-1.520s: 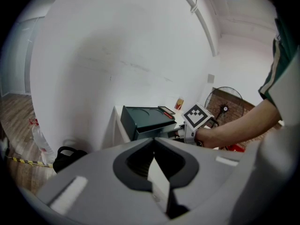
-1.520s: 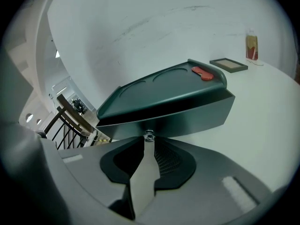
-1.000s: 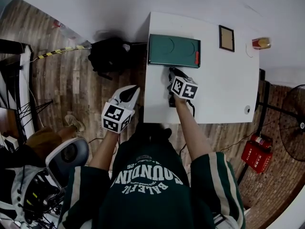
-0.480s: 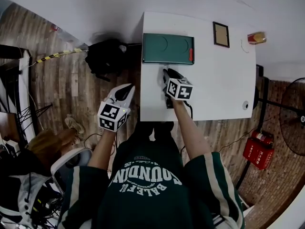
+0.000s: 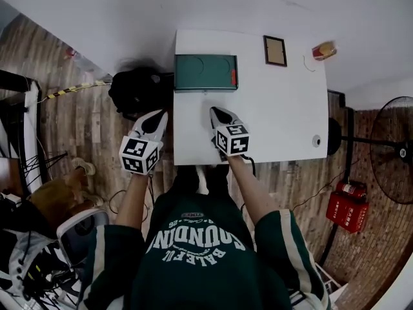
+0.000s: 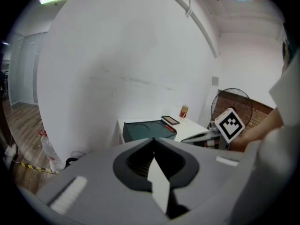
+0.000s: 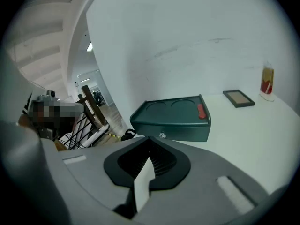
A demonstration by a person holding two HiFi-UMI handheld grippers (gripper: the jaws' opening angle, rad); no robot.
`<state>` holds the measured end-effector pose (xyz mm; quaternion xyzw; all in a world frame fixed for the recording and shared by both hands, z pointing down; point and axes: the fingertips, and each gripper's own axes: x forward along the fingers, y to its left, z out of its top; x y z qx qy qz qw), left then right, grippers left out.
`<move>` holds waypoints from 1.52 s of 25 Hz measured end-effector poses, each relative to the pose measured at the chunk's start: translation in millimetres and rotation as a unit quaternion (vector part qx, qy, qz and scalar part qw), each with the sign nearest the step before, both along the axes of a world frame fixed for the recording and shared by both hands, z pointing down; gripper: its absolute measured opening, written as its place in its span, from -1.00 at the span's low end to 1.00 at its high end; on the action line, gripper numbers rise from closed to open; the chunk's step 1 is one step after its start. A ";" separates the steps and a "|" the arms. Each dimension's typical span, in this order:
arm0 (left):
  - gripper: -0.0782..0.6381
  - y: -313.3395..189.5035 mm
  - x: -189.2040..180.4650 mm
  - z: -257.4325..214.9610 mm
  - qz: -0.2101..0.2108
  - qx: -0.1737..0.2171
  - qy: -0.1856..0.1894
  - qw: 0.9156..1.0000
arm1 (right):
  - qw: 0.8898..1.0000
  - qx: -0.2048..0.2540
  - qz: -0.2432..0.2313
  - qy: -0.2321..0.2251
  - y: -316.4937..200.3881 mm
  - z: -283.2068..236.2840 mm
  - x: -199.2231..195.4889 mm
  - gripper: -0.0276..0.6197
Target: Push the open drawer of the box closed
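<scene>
Nearest, both tools hang over the near edge of the white table (image 5: 284, 121), well short of the box. The left gripper (image 5: 157, 116) sits just off the table's left side with its jaws together on nothing. The right gripper (image 5: 216, 112) is over the tabletop; its jaws have just been closing and now meet tip to tip, nothing between them. Neither tool touches the box. Further out, the dark green box (image 5: 205, 72) stands at the table's far left, its left end about level with the table's left edge. Its long axis runs left to right in the head view, parallel to the wall behind. The drawer front (image 7: 171, 131) faces the person and carries a small round fitting (image 7: 162, 135). That face looks flush with the body and no tray juts out, so the push appears done, nothing left that I can make out. A red tab (image 7: 201, 110) lies on the lid's right end. Beyond, to the right, a small picture frame (image 5: 275, 50) lies flat.
</scene>
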<state>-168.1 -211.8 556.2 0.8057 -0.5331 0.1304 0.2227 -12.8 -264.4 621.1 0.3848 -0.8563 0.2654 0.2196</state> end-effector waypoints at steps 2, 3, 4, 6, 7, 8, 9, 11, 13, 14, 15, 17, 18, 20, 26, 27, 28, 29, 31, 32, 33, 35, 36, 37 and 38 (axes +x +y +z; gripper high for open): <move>-0.64 3.3 7.3 -9.1 -0.006 0.004 -0.002 1.000 | 1.000 0.013 -0.004 -0.001 7.9 -14.1 8.9 -0.91; -0.64 3.5 11.0 -13.8 -0.008 0.008 -0.003 1.000 | 1.000 0.021 -0.005 -0.004 9.6 -22.0 13.5 -0.91; -0.64 1.9 14.3 -18.6 -0.011 0.013 -0.005 1.000 | 0.999 0.031 -0.006 -0.007 9.0 -30.4 17.9 -0.91; -0.64 -2.0 20.9 -28.4 -0.016 0.025 -0.007 1.000 | 0.998 0.054 -0.010 -0.014 6.7 -48.4 27.8 -0.91; -0.64 -2.1 24.8 -33.4 -0.018 0.030 -0.007 0.999 | 0.998 0.065 -0.010 -0.016 7.3 -57.6 34.2 -0.91; -0.64 -1.6 28.7 -38.6 -0.020 0.035 -0.007 0.999 | 0.997 0.077 -0.009 -0.018 8.4 -67.3 41.0 -0.91; -0.64 -1.6 32.3 -44.1 -0.021 0.040 -0.008 0.999 | 0.996 0.090 -0.008 -0.020 8.5 -77.5 47.3 -0.91; -0.64 -4.5 37.5 -55.3 -0.024 0.052 -0.011 0.998 | 0.993 0.119 -0.006 -0.026 4.9 -98.2 57.1 -0.91; -0.64 -7.2 42.4 -64.6 -0.026 0.062 -0.014 0.998 | 0.989 0.143 -0.004 -0.034 1.5 -117.2 65.0 -0.91; -0.64 -8.2 45.3 -68.5 -0.026 0.066 -0.015 0.997 | 0.987 0.153 -0.003 -0.038 0.5 -126.2 68.9 -0.91; -0.64 -9.3 48.3 -71.7 -0.027 0.070 -0.015 0.997 | 0.986 0.163 -0.001 -0.042 -0.4 -135.0 72.9 -0.91; -0.64 -11.6 54.2 -76.9 -0.028 0.076 -0.016 0.997 | 0.982 0.182 0.002 -0.049 -1.7 -151.1 79.6 -0.91; -0.64 -12.9 57.0 -78.9 -0.027 0.079 -0.016 0.996 | 0.980 0.191 0.003 -0.052 -2.3 -158.5 82.2 -0.91; -0.64 -15.9 62.8 -82.3 -0.026 0.085 -0.015 0.996 | 0.976 0.210 0.005 -0.052 -3.3 -171.2 87.1 -0.91; -0.64 -18.0 84.7 -93.1 -0.024 0.098 -0.010 0.995 | 0.970 0.239 0.006 -0.053 2.3 -186.5 107.7 -0.91; -0.64 -17.6 88.2 -95.1 -0.022 0.100 -0.011 0.995 | 0.970 0.239 0.006 -0.053 3.8 -186.9 110.4 -0.91; -0.64 -17.2 90.4 -96.7 -0.020 0.101 -0.013 0.995 | 0.970 0.238 0.006 -0.053 5.0 -186.9 111.9 -0.91; -0.64 -16.7 91.6 -97.5 -0.019 0.101 -0.013 0.995 | 0.970 0.236 0.006 -0.053 6.3 -186.3 112.5 -0.91; -0.64 -15.5 92.4 -97.7 -0.018 0.101 -0.013 0.995 | 0.971 0.232 0.006 -0.054 8.8 -184.6 112.4 -0.91; -0.64 -15.2 92.8 -97.6 -0.018 0.100 -0.013 0.995 | 0.971 0.231 0.006 -0.054 9.7 -184.1 112.2 -0.91; -0.64 -15.1 93.5 -97.6 -0.018 0.100 -0.013 0.995 | 0.971 0.231 0.006 -0.054 10.2 -183.8 112.2 -0.91; -0.64 -15.1 94.6 -97.8 -0.018 0.101 -0.013 0.995 | 0.972 0.230 0.006 -0.054 10.7 -182.8 112.0 -0.91; -0.64 -15.0 94.4 -98.2 -0.019 0.103 -0.012 0.994 | 0.972 0.230 0.006 -0.054 11.0 -182.2 111.5 -0.91; -0.64 -15.1 93.7 -99.0 -0.020 0.105 -0.011 0.994 | 0.972 0.229 0.006 -0.054 11.0 -181.7 111.1 -0.91; -0.64 -15.5 92.9 -99.8 -0.021 0.107 -0.010 0.994 | 0.972 0.229 0.006 -0.055 10.7 -181.6 110.7 -0.91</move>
